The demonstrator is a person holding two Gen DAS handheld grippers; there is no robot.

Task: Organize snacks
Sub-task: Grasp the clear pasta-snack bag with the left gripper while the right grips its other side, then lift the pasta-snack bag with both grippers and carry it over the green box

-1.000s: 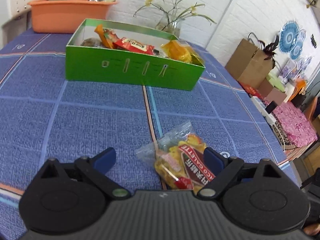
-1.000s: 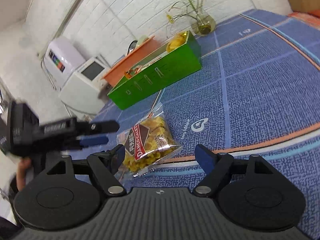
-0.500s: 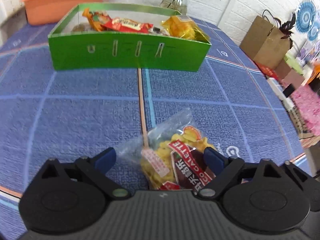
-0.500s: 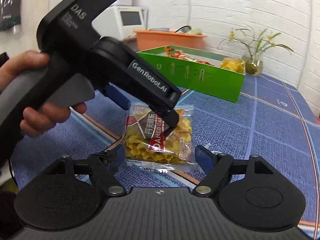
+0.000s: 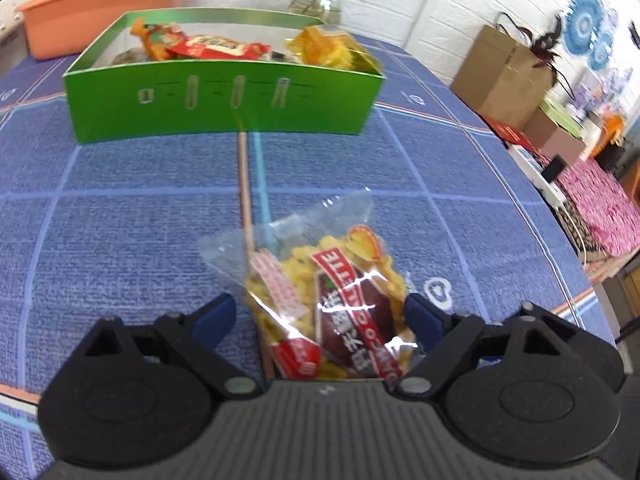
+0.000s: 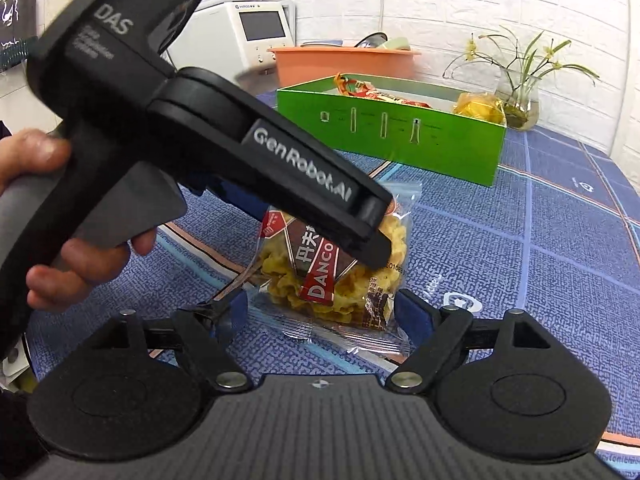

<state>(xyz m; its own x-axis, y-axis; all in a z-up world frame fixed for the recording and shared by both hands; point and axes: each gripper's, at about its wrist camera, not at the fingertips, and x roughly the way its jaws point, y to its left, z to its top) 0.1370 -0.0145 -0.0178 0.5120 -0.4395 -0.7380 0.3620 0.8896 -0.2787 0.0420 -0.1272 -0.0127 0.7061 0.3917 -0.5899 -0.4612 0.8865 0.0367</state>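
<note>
A table under a blue grid-patterned cloth [image 5: 120, 240] carries everything here, and toward its far edge stands a green cardboard box [image 5: 224, 100] already holding several snack packets, with an orange plastic basin [image 5: 100, 12] behind it and a glass vase of flowers [image 6: 516, 100] off its far corner. Nearer the front edge, well apart from the box, lies the packet of yellow crisps [image 5: 332, 300], flat on the cloth with its clear sealed end toward the box. The left gripper [image 5: 320, 318] straddles it, its jaws closing with the packet between them; its right pad looks to touch the wrapper while the left pad is not yet on it. The right gripper [image 6: 320, 314] sits just in front of the same packet with its jaws parted and nothing held. To grasp well, I judge the left should centre on the packet's bulk, close gently so the crisps do not crush, and the right should stay clear of the lift.
</note>
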